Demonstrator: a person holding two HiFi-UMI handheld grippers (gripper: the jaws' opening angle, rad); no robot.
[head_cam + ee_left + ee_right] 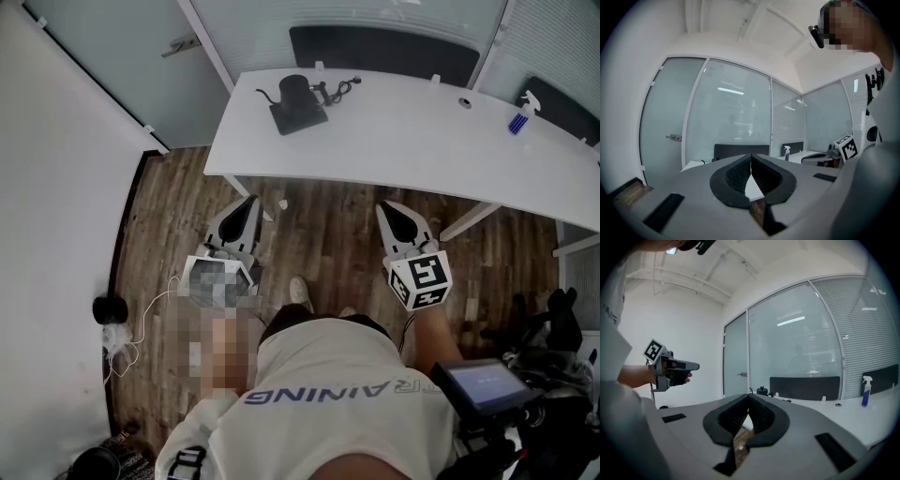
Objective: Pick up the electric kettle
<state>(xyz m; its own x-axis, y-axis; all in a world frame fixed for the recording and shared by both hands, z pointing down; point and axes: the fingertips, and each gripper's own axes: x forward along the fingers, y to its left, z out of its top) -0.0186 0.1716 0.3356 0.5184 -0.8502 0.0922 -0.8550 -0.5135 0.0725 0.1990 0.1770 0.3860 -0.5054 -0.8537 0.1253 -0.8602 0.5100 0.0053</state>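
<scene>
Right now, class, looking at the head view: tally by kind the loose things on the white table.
black electric kettle on its square black base: 1
blue spray bottle with a white trigger: 1
black power cable: 1
Total: 3

The electric kettle (297, 94) sits on the table (403, 141) near its far left corner, with its cord (342, 87) trailing just to the right. A spray bottle (518, 117) stands at the table's far right end. Both grippers hang over the floor (319, 230) before the near edge, the left gripper (251, 200) well apart from the right gripper (383, 207).
</scene>
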